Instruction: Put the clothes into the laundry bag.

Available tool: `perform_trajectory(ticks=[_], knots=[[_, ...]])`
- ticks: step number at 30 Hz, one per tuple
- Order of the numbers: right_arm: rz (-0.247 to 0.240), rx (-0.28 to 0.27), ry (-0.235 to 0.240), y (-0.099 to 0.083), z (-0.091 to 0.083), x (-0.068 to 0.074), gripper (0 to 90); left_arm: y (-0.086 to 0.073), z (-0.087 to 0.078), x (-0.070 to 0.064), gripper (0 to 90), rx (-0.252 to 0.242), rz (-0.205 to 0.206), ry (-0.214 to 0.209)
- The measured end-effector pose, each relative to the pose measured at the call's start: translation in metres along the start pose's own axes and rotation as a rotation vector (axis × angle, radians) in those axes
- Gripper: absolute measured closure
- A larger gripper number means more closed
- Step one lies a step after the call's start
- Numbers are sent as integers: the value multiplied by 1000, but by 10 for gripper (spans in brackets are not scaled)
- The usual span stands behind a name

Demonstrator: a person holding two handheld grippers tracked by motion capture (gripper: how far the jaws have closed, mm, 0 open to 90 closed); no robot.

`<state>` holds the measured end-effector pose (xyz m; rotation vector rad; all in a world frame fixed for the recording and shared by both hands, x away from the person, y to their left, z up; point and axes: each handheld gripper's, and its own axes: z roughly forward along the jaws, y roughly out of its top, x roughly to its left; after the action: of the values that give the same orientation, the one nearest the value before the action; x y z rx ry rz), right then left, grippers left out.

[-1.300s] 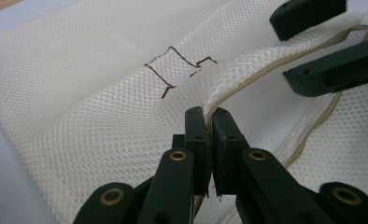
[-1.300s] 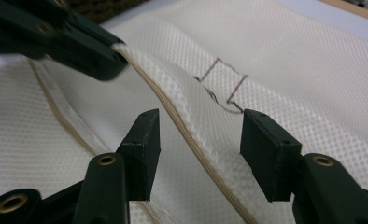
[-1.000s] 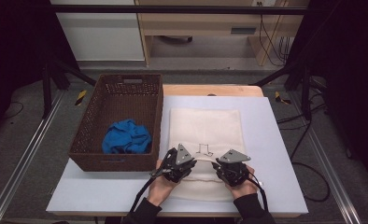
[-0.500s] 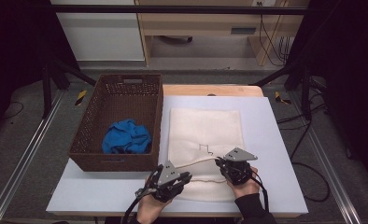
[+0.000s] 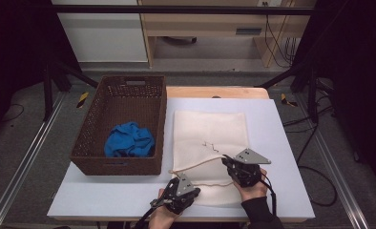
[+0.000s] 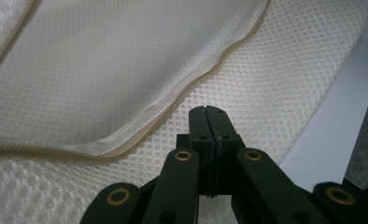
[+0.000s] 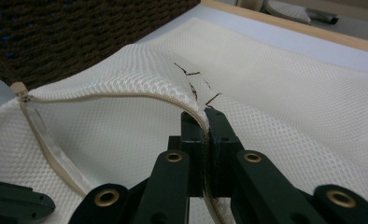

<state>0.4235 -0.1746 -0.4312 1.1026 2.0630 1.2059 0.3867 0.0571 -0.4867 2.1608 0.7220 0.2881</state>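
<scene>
A cream mesh bag (image 5: 210, 129) lies flat on the white table top (image 5: 281, 143), its zipped opening towards the person. My right gripper (image 5: 225, 160) is shut on the upper zipper edge (image 7: 126, 95) and holds it raised, so the mouth gapes. In the right gripper view the jaws (image 7: 205, 116) pinch that edge just below a small dark mark on the mesh. My left gripper (image 5: 194, 190) sits near the bag's front left corner. Its jaws (image 6: 208, 111) are shut with nothing seen between them, above the lower mesh layer (image 6: 275, 93).
A dark woven basket (image 5: 93, 143) stands left of the bag with a crumpled blue cloth (image 5: 129, 139) inside. The table's front edge runs just behind both hands. A wooden board edge (image 5: 214, 91) shows at the back.
My left gripper has drawn back from the zipper edge towards the front of the table. The right gripper stays on the edge, and the bag's mouth has opened wider.
</scene>
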Motion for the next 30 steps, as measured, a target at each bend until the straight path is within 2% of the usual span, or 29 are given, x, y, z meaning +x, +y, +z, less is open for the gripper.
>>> perform_trajectory(ticks=[8,11,14,16,19,23,24,25,27,28,29,30], knots=[[11,-76,-1,8,-8,1,870,0,1,0,856,-10,-5,2],[16,-93,-1,10,-10,-1,870,1,-2,0,818,-17,-10,-12],[18,-93,2,9,-10,-1,870,5,-14,-2,779,-57,-11,-31],[20,-87,0,9,-10,-1,870,10,-26,-2,739,-94,-4,-28],[16,-84,2,8,-9,0,870,20,-47,3,645,-146,10,-2],[19,-77,1,8,-9,0,869,37,-76,19,532,-209,24,79],[22,-76,3,7,-9,0,869,37,-76,19,507,-209,24,79],[18,-74,3,7,-8,0,869,47,-89,32,482,-223,14,117],[16,-73,2,7,-8,0,869,55,-101,45,446,-240,9,152],[16,-73,2,7,-8,0,869,55,-101,45,434,-240,9,152],[15,-74,2,7,-8,-1,869,63,-112,57,421,-246,10,185],[16,-74,3,7,-8,-1,869,66,-116,64,414,-250,8,198]])
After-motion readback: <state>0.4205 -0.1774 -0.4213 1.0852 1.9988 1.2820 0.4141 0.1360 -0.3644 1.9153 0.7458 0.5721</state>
